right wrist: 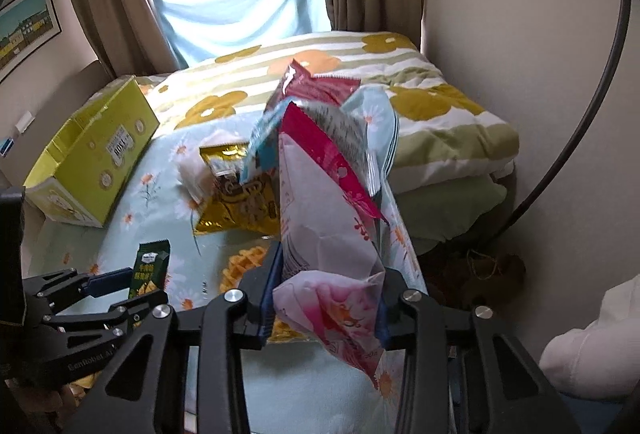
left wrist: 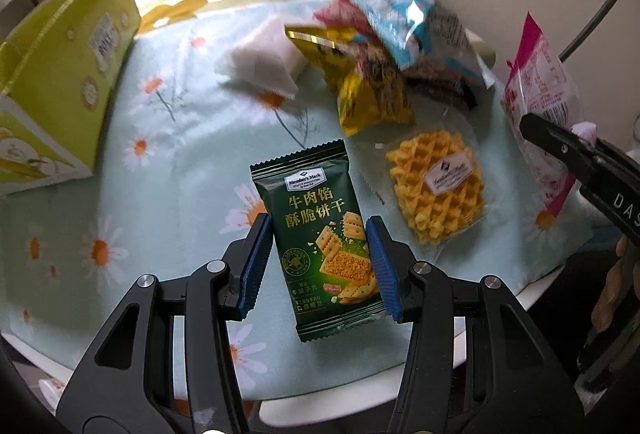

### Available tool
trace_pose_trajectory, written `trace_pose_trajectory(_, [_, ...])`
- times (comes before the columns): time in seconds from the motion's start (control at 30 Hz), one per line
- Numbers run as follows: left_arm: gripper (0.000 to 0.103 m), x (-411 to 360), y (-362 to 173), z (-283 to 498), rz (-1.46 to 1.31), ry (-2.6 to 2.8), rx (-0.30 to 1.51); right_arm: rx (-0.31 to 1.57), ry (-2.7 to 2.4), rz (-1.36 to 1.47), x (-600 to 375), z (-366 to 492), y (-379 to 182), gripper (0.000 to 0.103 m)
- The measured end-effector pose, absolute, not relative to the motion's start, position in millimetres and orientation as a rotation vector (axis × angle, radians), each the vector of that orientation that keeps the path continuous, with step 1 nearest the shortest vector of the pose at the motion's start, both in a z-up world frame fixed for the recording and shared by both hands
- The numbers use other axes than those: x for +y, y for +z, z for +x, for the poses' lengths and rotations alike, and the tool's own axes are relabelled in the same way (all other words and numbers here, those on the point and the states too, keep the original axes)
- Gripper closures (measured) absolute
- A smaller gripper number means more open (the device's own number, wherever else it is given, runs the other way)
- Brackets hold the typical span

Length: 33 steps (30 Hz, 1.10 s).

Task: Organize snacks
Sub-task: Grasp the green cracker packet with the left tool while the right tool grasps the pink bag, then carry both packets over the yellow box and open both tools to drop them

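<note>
The left tool (left wrist: 320, 262) grips a dark green foil cracker packet (left wrist: 320, 246); the right tool (right wrist: 324, 298) clamps a pink-and-white plastic snack bag (right wrist: 320, 234) upright.

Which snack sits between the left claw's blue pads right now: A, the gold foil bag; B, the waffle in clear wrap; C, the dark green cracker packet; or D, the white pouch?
C: the dark green cracker packet stands between the left claw pads, while the waffle lies apart on the cloth.

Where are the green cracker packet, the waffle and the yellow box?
green cracker packet (left wrist: 316, 234), left wrist view, middle of its front.
waffle (left wrist: 438, 189), left wrist view, its centre.
yellow box (right wrist: 96, 157), right wrist view, its long side.
</note>
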<state>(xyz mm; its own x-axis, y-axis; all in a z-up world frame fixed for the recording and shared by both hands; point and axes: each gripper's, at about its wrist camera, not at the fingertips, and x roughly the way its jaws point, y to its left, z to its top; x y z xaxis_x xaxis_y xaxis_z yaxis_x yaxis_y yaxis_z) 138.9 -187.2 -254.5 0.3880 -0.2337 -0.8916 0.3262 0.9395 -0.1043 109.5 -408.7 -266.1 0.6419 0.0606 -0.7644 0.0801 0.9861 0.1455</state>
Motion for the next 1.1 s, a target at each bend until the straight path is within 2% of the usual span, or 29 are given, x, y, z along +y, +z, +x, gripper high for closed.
trace_pose_trajectory(0.5, [0.058,-119.8,-143.6,154.9,-0.009,-0.295,0.918,0.752,0.111,0.109,-357.4,123.1,-174.3,0.068])
trace_pose_trajectory(0.8, [0.058,-24.1,-93.0,195.9,-0.055,-0.247,0.823,0.692,0.220,0.106,-270.9,167.4,-133.4,0.068])
trace_pose_trajectory(1.1, [0.058,105.0,-80.1,254.5,-0.068,-0.171,0.811,0.688,0.319,0.113,-146.0,229.5,-123.9,0.068])
